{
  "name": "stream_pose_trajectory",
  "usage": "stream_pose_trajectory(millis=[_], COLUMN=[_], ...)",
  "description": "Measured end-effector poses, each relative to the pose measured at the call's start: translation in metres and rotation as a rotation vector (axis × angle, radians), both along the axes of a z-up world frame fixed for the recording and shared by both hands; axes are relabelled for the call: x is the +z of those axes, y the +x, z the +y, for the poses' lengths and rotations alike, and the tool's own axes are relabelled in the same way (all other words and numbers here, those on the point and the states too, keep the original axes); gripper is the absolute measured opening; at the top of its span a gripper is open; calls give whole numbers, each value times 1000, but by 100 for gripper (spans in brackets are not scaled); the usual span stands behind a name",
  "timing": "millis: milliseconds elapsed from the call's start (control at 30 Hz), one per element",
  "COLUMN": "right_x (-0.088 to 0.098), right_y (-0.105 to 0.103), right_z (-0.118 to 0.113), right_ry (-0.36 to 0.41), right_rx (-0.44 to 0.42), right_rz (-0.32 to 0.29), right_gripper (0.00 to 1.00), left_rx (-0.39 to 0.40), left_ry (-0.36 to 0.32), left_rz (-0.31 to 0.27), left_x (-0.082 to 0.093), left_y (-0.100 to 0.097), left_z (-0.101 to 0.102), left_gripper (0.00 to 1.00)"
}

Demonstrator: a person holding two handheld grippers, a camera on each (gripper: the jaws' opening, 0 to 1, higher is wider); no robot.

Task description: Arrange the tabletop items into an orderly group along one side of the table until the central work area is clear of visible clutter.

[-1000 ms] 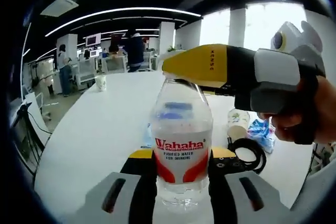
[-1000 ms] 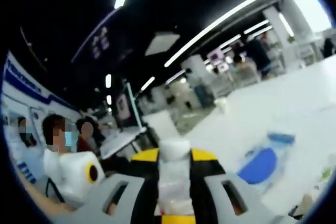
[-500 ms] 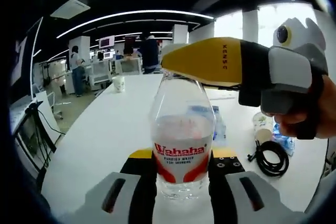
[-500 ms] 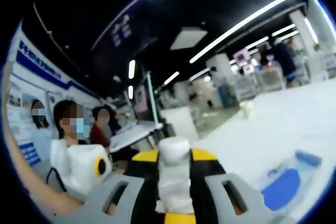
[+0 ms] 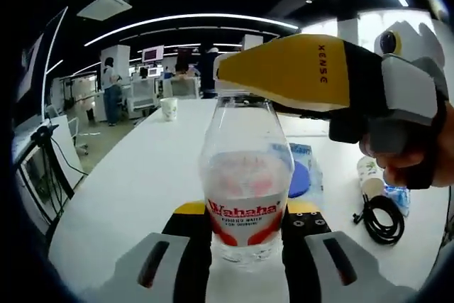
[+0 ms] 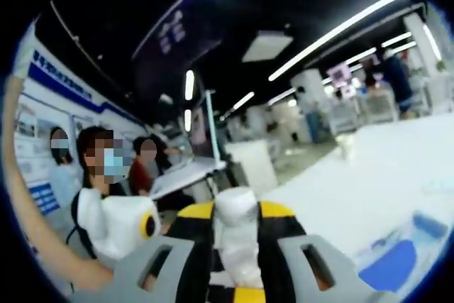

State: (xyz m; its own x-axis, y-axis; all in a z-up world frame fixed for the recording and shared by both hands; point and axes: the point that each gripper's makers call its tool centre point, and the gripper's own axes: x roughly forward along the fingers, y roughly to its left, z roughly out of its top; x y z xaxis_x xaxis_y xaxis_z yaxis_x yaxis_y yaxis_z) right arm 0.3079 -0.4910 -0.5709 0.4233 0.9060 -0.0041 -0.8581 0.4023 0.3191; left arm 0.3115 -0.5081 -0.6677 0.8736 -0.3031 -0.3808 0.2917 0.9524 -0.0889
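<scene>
We see a large open-plan office or lab. Long strip lights (image 5: 191, 19) run across a dark ceiling with a vent panel (image 5: 105, 6). Beyond the big white table (image 5: 142, 175) stand white pillars (image 5: 113, 69), desks with screens (image 5: 152, 54), and people (image 5: 112, 90) working. In the right gripper view, a blue-and-white wall banner (image 6: 60, 79) shows, possibly lettered, though blurred.

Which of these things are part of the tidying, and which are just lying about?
In hand:
clear plastic Wahaha water bottle
its white cap
left gripper
right gripper

Lying about:
white paper cup
black coiled cable
blue round lid
</scene>
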Motion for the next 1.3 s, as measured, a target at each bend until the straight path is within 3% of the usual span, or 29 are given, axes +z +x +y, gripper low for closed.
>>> stream_pose_trajectory(millis=[700,1300], right_x=[-8,-7], right_y=[24,55], right_z=[-1,-17], right_ry=[20,33], right_rx=[-14,-76], right_rz=[20,21], right_gripper=[19,19], left_rx=[9,-13], left_ry=[36,30], left_rz=[-30,-54], left_x=[-7,-6], left_y=[26,55], left_z=[4,-11], left_gripper=[36,37])
